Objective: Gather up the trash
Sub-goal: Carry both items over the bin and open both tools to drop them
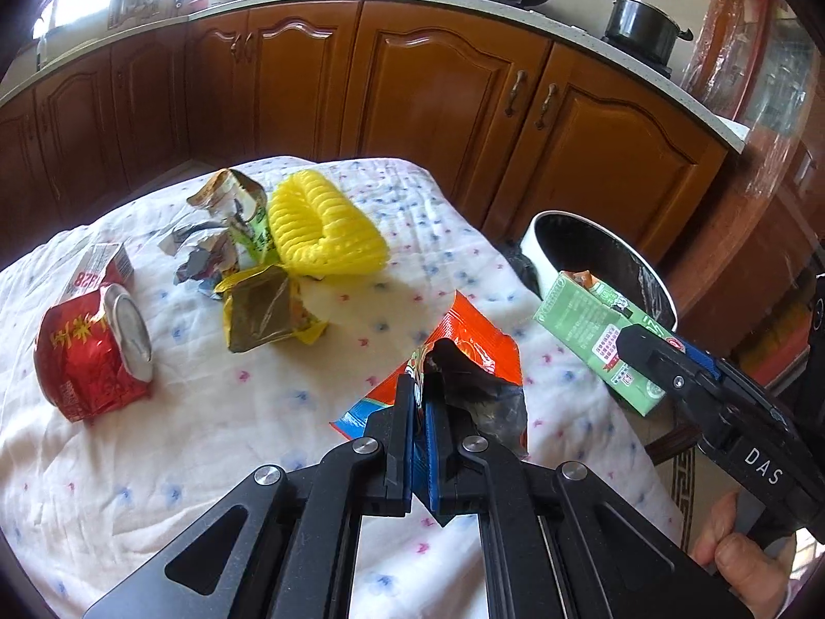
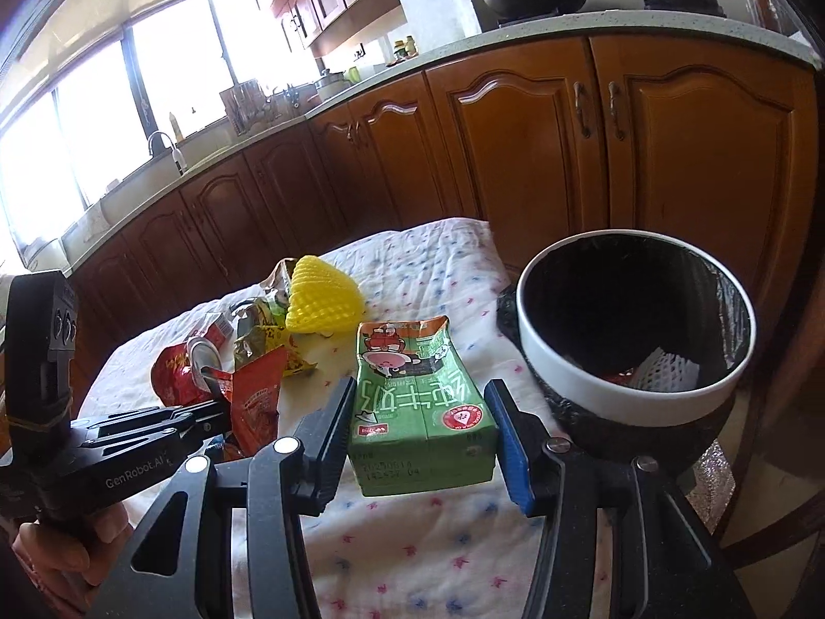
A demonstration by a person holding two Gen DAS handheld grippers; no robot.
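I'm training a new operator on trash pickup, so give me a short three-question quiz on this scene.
1. True or false: the right gripper holds the green carton.
2. What is the left gripper shut on? A) red can B) orange wrapper C) yellow foam net
3. Fill in: the bin already holds a white ____.

Key:
1. True; the carton sits between its two fingers, beside the bin.
2. B; the orange wrapper is pinched, while the red can and the yellow foam net lie on the table.
3. Foam net, seen at the bottom of the bin.
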